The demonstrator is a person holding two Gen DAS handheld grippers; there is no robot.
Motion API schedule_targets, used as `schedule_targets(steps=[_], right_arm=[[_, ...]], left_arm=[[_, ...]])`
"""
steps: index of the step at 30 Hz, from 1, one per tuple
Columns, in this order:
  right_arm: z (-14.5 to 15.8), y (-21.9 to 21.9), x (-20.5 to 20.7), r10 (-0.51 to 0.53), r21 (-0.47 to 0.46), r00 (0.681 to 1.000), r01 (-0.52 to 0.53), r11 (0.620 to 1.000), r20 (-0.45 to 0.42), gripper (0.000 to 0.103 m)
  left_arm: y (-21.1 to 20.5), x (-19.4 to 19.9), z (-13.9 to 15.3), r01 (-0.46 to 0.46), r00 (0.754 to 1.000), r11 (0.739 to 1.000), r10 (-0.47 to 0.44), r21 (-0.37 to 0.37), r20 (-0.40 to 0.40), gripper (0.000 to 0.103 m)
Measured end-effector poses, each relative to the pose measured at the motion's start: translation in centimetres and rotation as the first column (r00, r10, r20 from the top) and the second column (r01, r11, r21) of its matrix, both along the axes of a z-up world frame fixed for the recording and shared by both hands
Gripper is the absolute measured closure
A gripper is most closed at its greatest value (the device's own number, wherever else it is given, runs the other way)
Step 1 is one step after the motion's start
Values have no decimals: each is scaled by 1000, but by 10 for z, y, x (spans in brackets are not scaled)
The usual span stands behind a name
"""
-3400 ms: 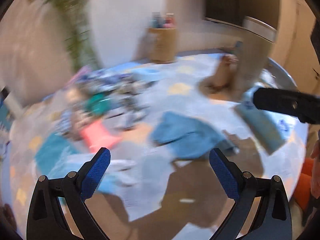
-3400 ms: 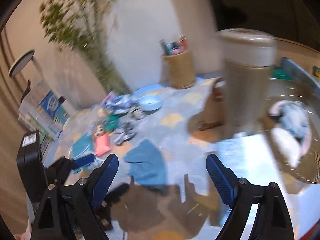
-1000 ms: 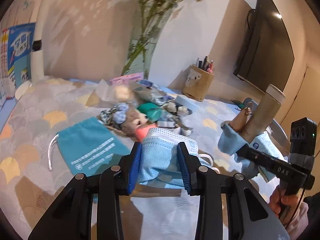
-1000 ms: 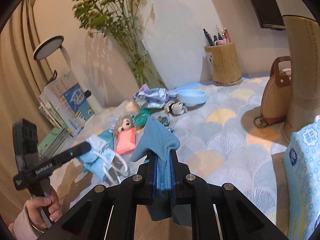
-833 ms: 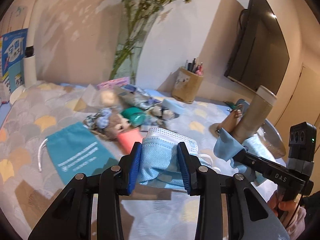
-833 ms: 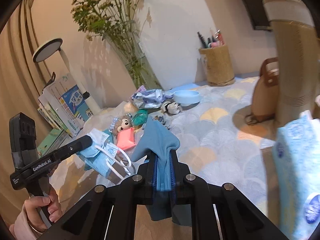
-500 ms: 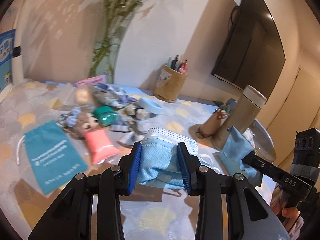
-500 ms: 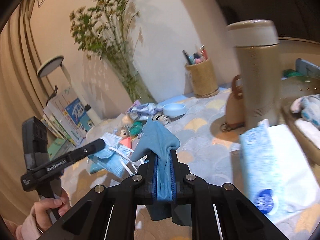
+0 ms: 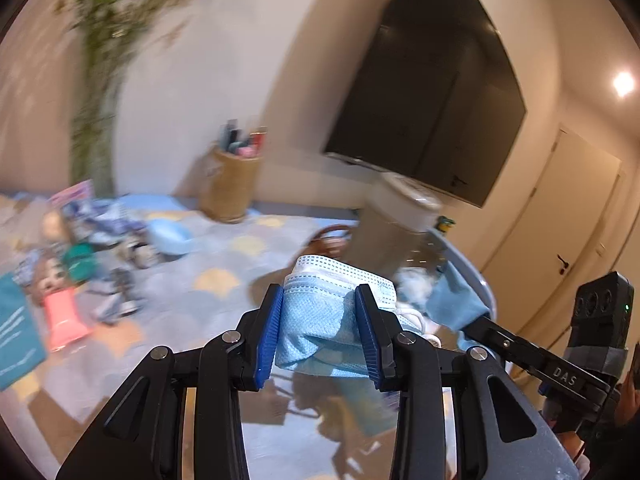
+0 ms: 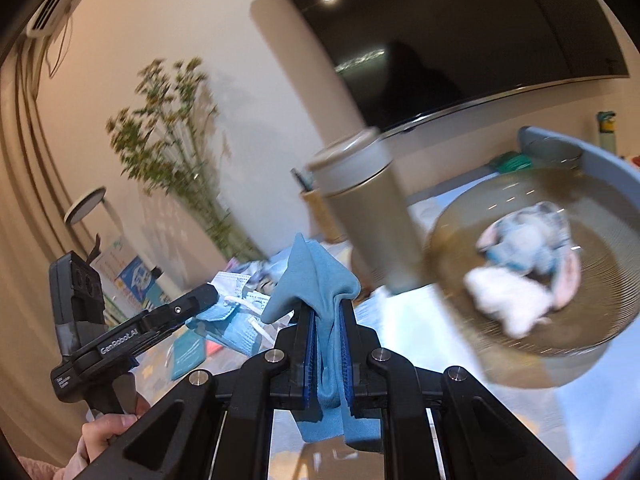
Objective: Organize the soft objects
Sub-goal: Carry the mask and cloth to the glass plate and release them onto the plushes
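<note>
- The left gripper (image 9: 320, 330) was seen clamped on a bunched light-blue face mask (image 9: 324, 320), its blue pads pressed against both sides, as in the earlier frames.
- The right gripper (image 10: 326, 350) was found pinched tight on a folded blue cloth (image 10: 316, 280); the cloth's peak stood above the jaws and its tail hung below them. That grip was likewise unchanged.
- Three seconds earlier both pairs of jaws had been spread wide and empty, with the cloth lying flat on the patterned tablecloth (image 9: 224, 280).
- Over the last second both views were swung away from the toy clutter; the doll (image 9: 56, 292) and teal pouch (image 9: 16, 344) were now pushed to the left edge of the left wrist view.
- A round mesh basket (image 10: 460, 240), barely glimpsed half a second before, was now brought large into the right wrist view, with white and pale-blue soft items (image 10: 520, 264) lying in it.
- The tan flask (image 10: 372, 216) was seen just beside the basket's left rim.
- Both held items were carried in the air, near the basket but not in it.
</note>
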State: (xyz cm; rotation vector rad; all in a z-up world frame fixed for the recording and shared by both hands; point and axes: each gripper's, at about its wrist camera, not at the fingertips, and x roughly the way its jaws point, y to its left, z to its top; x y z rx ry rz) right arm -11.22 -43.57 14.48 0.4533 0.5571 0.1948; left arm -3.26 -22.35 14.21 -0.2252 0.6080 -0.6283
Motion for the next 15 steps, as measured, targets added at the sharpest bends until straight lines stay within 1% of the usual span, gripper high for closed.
schedule_targets(steps=[4, 8, 15], right_arm=[[13, -34, -4, -49, -3, 999, 49, 999, 3, 92], [24, -65, -3, -95, 1, 995, 95, 995, 1, 92], [43, -117, 20, -158, 1, 987, 159, 987, -14, 92]], left_arm=[[-40, -6, 11, 48, 999, 999, -47, -15, 24, 70], [-77, -11, 19, 86, 994, 996, -86, -8, 60, 70], [-126, -10, 28, 132, 986, 991, -133, 17, 105, 70]])
